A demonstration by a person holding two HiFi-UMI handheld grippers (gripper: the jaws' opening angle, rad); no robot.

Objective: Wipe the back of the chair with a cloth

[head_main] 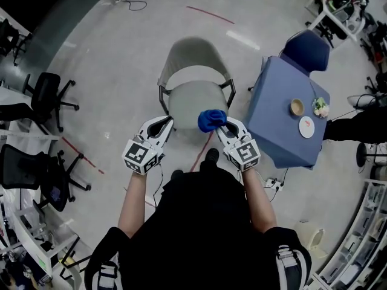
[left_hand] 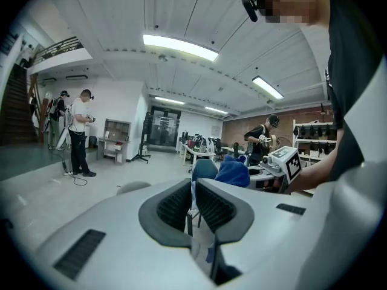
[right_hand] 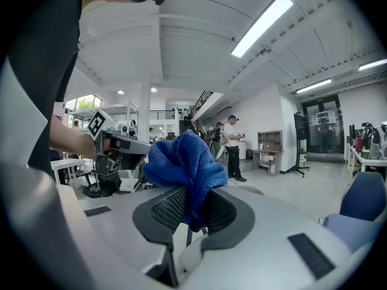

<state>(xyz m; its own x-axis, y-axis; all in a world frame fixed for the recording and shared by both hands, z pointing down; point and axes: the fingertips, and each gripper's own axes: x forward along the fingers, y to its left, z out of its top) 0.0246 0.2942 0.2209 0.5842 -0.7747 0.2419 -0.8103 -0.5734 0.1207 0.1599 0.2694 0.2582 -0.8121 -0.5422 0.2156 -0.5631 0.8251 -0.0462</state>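
Right tongs (head_main: 221,124): clamped firmly on the blue cloth (head_main: 211,119). In the right gripper view the dark pads (right_hand: 170,207) squeeze its lower part from both sides, and the rest bulges out above them.

Left tongs (left_hand: 193,205): brought together, with only a thin slit between the two ribbed pads and nothing held there.

Cloth: a bunched-up ball at the tip of the right tongs. From the head view it sits over the front right part of the seat, well apart from the chair's back.

Chair (head_main: 195,101): grey with a dark frame, standing on the floor just in front of the person. The seat is turned toward the person and the curved back (head_main: 196,52) is on the far side.

Person: in a black top, both forearms stretched forward. The two tongs are side by side, near each other but not touching. Each carries a marker cube (head_main: 139,156).

Counter (head_main: 272,128): to the right of the chair, under a blue cover. A small bowl (head_main: 297,107) and a white plate (head_main: 306,127) stand on it, and beside the bowl is a small pale bunch that I cannot identify.

Blue chair (head_main: 308,48): at the far side of the counter.

Left side of the room: black office chairs (head_main: 48,95) and a red line (head_main: 81,156) on the floor.

Far in the room: in the left gripper view, a standing person in a white shirt (left_hand: 78,132).
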